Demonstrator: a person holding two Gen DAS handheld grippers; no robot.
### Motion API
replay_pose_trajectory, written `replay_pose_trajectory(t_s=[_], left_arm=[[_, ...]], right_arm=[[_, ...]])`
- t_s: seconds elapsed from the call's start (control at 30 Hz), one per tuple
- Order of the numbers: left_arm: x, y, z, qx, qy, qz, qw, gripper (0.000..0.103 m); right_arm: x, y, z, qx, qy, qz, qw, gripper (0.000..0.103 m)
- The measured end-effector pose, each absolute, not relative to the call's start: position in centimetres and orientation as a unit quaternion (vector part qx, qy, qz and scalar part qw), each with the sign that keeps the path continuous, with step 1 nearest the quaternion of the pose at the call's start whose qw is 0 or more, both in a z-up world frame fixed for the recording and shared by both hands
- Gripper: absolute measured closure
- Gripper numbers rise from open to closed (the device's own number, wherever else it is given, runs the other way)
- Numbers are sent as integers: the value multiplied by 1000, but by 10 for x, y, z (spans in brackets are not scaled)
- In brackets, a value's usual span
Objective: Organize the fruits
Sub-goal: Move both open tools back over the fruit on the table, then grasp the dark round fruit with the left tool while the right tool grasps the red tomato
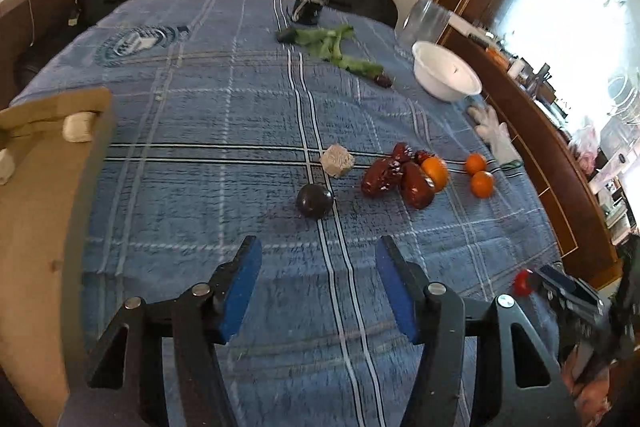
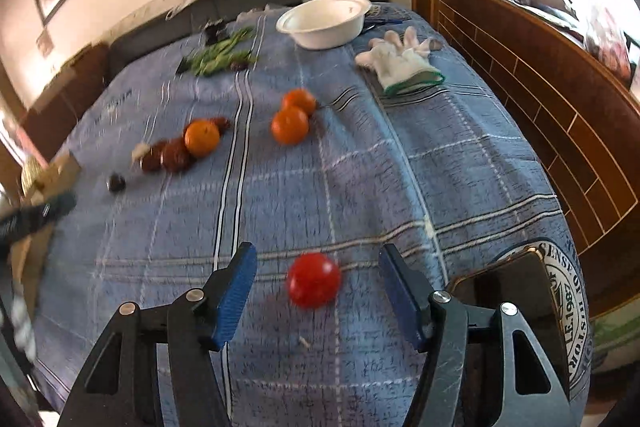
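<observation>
From my left gripper (image 1: 318, 255), fingers spread and holding nothing, I look down on a blue plaid blanket (image 1: 192, 147). A dark round fruit (image 1: 315, 201) lies just beyond my fingertips. Farther right sit red dates (image 1: 396, 175) against an orange (image 1: 435, 173), then two more oranges (image 1: 480, 175). A white bowl (image 1: 446, 75) stands far right.

From my right gripper (image 2: 318, 263), fingers likewise apart and gripping nothing, a red tomato (image 2: 313, 279) lies on the blanket between the blue pads (image 2: 236, 299), touching neither. A white glove (image 2: 404, 61) lies far right, near the bowl.
</observation>
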State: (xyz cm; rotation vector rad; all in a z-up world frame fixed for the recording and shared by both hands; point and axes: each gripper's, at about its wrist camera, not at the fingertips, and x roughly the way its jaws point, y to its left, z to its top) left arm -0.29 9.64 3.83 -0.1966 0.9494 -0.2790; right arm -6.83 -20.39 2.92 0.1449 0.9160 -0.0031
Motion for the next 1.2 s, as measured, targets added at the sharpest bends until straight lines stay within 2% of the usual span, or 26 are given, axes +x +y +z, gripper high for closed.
replay_pose_trajectory(t_s=[0.2, 0.33, 0.37, 0.4, 0.43, 0.47, 0.8, 1.1, 1.2], left_arm=[[30, 76, 24, -45, 452, -117, 883, 45], [42, 68, 14, -27, 460, -120, 879, 45], [43, 65, 11, -20, 459, -118, 881, 49], [43, 63, 11, -7, 452, -112, 885, 62], [42, 60, 11, 11, 449, -102, 887, 69], [41, 60, 11, 13, 450, -106, 887, 81], [3, 89, 40, -51, 431, -119, 893, 81], [-52, 166, 77, -128, 387, -86, 909, 80], [-65, 184, 82, -138, 377, -79, 912, 80]], right_arm=[[-65, -201, 17, 65, 454, 0, 889, 48], [-66, -206, 12, 69, 461, -4, 885, 62], [-66, -206, 11, 69, 460, -4, 885, 65], [-67, -208, 11, 69, 459, -5, 885, 66], [-67, -208, 11, 70, 459, -5, 886, 67], [-68, -209, 11, 71, 459, -4, 886, 68], [-79, -200, 32, 85, 439, 15, 894, 72], [-82, -158, 60, 48, 402, 42, 913, 72], [-78, -181, 51, 87, 413, 24, 906, 66]])
